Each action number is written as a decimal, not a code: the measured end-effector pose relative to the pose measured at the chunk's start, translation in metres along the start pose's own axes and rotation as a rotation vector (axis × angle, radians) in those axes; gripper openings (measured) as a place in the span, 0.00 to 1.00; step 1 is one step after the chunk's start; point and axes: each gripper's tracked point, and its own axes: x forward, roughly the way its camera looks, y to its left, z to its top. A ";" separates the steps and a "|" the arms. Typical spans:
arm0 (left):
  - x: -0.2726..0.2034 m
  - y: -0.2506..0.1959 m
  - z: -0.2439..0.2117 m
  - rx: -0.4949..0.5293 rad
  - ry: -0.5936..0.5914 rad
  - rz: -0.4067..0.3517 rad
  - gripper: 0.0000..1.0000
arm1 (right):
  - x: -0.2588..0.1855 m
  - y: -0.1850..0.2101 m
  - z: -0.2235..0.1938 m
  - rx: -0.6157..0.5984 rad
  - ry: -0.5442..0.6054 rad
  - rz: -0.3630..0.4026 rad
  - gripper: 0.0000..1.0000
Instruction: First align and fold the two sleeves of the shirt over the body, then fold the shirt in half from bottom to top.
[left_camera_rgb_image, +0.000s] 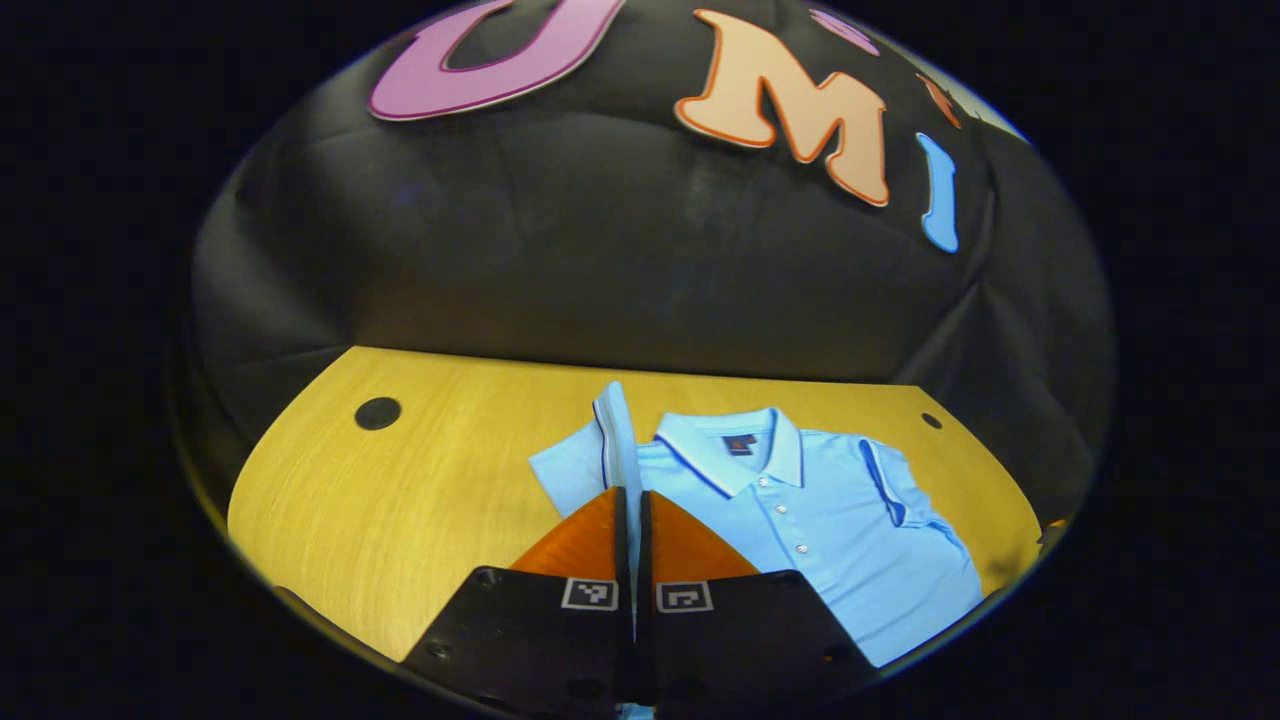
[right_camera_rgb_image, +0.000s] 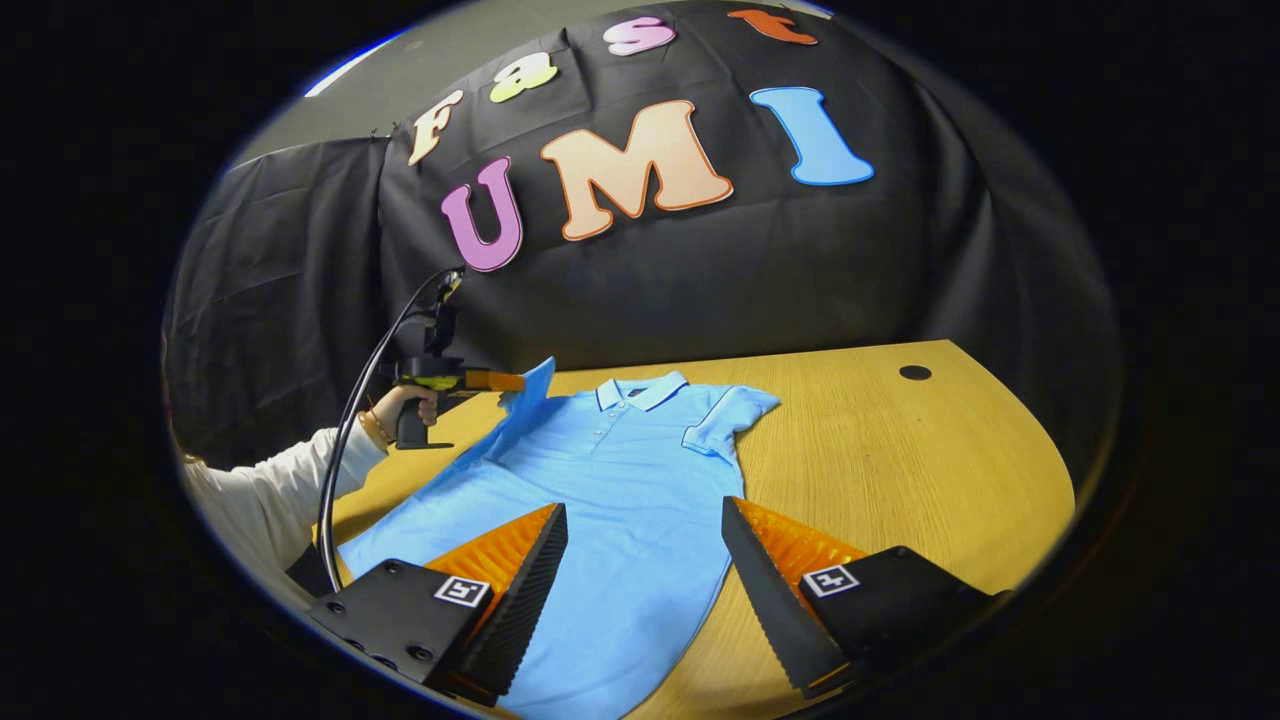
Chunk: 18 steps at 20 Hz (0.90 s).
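The light blue short-sleeved polo shirt (right_camera_rgb_image: 610, 490) lies face up on the yellow wooden table (right_camera_rgb_image: 900, 470), collar toward the black cloth wall (right_camera_rgb_image: 700, 270). You have one shirt with two sleeves, and they are not in the same state. The sleeve on the right of the right gripper view (right_camera_rgb_image: 728, 420) rests flat on the table, spread out from the body. The other sleeve (left_camera_rgb_image: 617, 440) is lifted off the wood and stands up as a narrow flap with a dark stripe along its edge.

Your left gripper (left_camera_rgb_image: 634, 500) has its two fingers pressed together on that raised sleeve, the cloth caught between them. In the right gripper view you can see that gripper farther off (right_camera_rgb_image: 500, 381), held by your hand (right_camera_rgb_image: 405, 405) in a white sleeve (right_camera_rgb_image: 270, 490), with a black cable (right_camera_rgb_image: 350, 430) looping from it.

Your right gripper (right_camera_rgb_image: 645, 545) hangs over the lower part of the shirt, its two fingers spread wide and holding nothing.

Two dark round holes (left_camera_rgb_image: 378, 412) sit in the tabletop.
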 end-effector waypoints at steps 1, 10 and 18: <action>0.005 -0.015 0.000 0.011 0.007 -0.024 0.00 | 0.001 -0.001 -0.001 0.002 0.002 0.001 0.98; 0.025 -0.068 -0.035 0.100 0.101 -0.066 0.10 | -0.013 -0.004 -0.013 0.018 0.029 -0.011 0.98; -0.084 -0.006 -0.070 0.128 0.106 0.085 0.65 | -0.028 0.014 -0.054 -0.064 0.121 -0.016 0.97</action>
